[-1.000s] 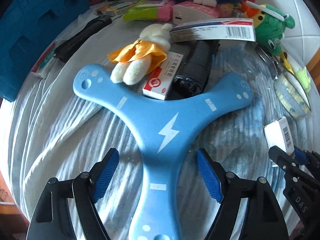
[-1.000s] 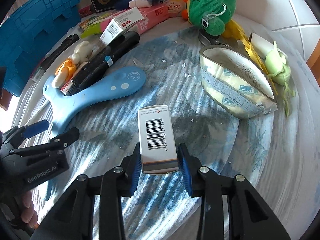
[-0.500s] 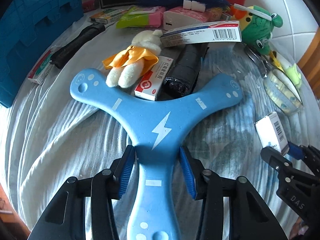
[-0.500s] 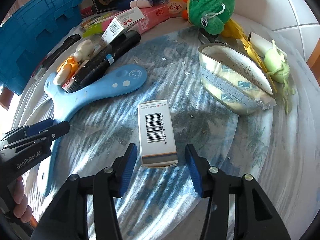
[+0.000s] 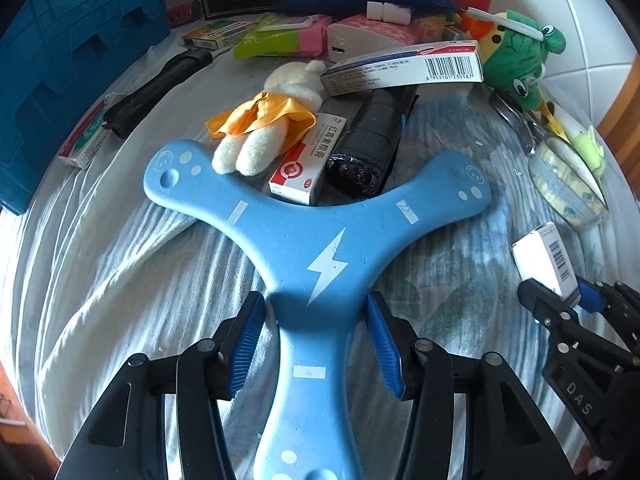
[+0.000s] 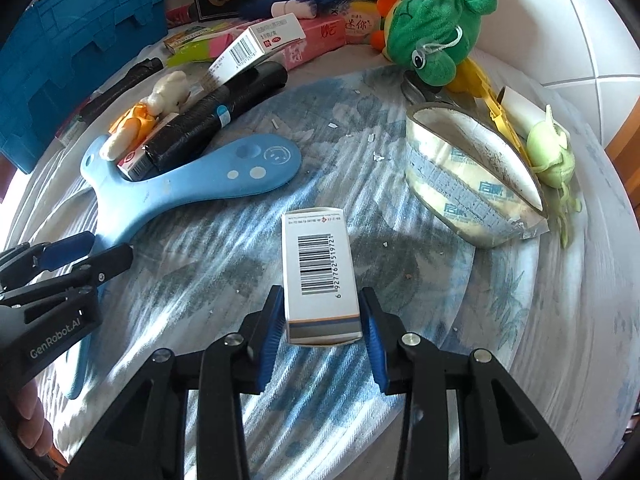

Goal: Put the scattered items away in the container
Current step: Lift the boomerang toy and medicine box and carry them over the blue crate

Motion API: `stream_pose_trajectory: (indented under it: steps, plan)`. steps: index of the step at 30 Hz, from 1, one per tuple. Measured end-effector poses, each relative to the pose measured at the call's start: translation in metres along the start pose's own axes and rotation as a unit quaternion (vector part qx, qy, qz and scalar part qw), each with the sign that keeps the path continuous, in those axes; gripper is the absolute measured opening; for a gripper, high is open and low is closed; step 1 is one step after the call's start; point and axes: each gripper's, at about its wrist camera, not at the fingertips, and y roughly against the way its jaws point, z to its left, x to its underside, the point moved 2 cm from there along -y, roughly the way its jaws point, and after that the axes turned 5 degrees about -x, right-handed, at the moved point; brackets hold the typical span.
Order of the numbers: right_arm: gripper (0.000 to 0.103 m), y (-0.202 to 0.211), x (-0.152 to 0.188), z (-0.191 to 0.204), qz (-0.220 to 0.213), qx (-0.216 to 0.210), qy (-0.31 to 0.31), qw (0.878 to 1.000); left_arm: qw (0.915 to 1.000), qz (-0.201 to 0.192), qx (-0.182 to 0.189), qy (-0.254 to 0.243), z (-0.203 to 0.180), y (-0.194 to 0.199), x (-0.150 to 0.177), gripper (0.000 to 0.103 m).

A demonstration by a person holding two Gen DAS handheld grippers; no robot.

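Note:
A light blue three-armed boomerang (image 5: 320,240) with a white lightning bolt lies flat on the striped cloth. My left gripper (image 5: 315,304) straddles its near arm. The jaws are opening, and a sliver of cloth shows beside the left pad. In the right wrist view the same boomerang (image 6: 192,184) lies at the left, with the left gripper (image 6: 80,252) at its stem. My right gripper (image 6: 321,296) is closing on a white barcode box (image 6: 316,264), both pads against its sides. The blue crate (image 5: 60,80) stands at the far left.
A plush rabbit (image 5: 260,128), red-and-white box (image 5: 308,164) and black roll (image 5: 368,140) lie against the boomerang's far side. A green frog toy (image 6: 432,36), squashed tape roll (image 6: 472,184), long white box (image 5: 404,68) and black umbrella (image 5: 156,88) lie about. White tiled wall at right.
The left jaws came in from wide apart to flank the boomerang's stem. The right jaws let go of the white box, then came back against it.

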Motion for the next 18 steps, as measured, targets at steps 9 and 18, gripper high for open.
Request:
stream_pose_trajectory:
  steps: [9, 18]
  plan:
    - [0.029, 0.008, 0.0, 0.012, -0.032, 0.014, 0.031, 0.999, 0.9983, -0.052, -0.028, -0.002, -0.012, 0.037, 0.033, 0.045]
    - [0.029, 0.028, -0.005, 0.014, -0.049, 0.007, 0.031, 0.998, 0.9968, -0.077, -0.017, 0.013, -0.007, 0.067, 0.027, 0.044]
